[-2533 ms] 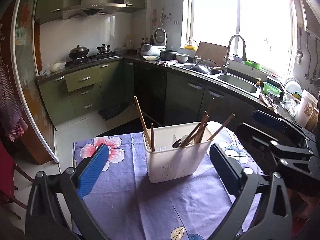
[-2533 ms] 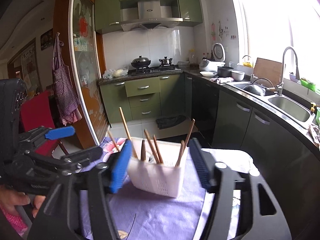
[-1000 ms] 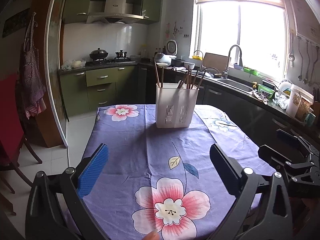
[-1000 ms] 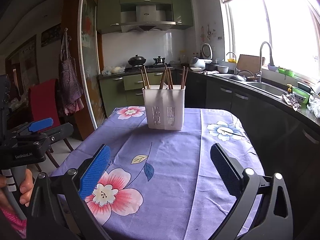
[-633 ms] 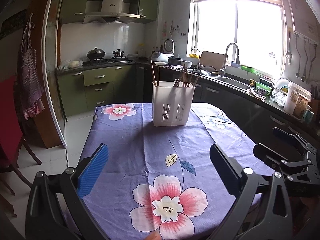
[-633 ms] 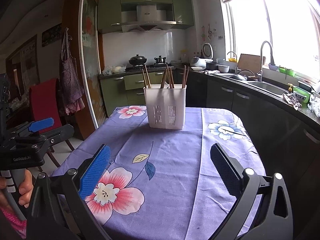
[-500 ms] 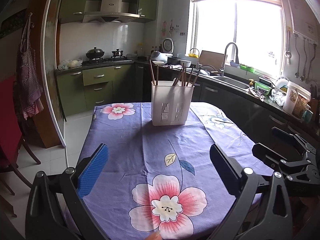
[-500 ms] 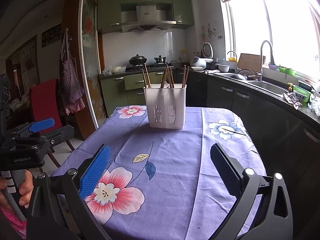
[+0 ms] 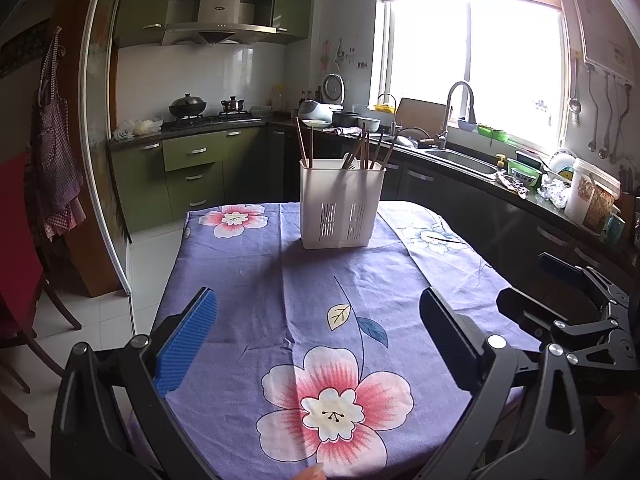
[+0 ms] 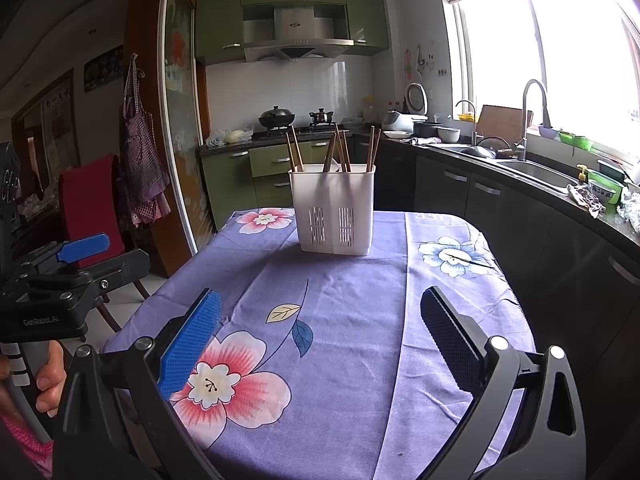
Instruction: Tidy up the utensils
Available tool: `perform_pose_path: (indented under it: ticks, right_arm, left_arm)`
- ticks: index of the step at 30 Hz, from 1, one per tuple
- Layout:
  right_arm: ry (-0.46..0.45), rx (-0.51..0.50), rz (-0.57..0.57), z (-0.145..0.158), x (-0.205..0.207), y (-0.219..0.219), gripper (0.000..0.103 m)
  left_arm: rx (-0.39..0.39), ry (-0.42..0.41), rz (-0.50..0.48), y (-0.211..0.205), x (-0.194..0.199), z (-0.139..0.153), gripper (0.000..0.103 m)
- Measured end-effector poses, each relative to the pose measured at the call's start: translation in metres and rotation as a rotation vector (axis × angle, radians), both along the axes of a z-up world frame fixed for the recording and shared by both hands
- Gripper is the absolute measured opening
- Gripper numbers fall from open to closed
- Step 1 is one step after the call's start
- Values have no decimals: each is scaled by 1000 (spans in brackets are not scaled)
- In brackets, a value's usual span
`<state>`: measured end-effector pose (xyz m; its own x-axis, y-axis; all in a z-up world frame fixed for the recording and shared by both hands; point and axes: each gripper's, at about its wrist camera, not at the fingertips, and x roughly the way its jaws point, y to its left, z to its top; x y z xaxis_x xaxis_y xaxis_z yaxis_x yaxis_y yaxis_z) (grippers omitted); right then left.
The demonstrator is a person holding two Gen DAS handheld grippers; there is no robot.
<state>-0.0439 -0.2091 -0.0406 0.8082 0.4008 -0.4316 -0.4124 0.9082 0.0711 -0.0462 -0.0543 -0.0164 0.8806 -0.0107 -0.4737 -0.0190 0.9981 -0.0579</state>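
A white slotted utensil holder stands upright at the far middle of the table, on a purple flowered cloth. Several brown chopsticks stand in it. It also shows in the right wrist view with the chopsticks. My left gripper is open and empty, low over the near edge of the table, well short of the holder. My right gripper is open and empty, also near the front edge. The left gripper shows at the left of the right wrist view.
A red chair stands left of the table. A dark counter with a sink and dishes runs along the right. Green cabinets and a stove stand at the back. The right gripper's body shows at the right of the left wrist view.
Both grippers have pulled back from the holder to the near edge of the table over the last seconds. In the last half second almost nothing has moved.
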Motion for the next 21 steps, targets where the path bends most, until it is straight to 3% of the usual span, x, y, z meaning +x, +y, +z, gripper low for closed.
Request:
perform_pose_path:
  ticks: [21]
  right_arm:
    - [4, -4, 6, -4, 2, 5, 98]
  left_arm:
    - [13, 10, 6, 0, 2, -4, 96]
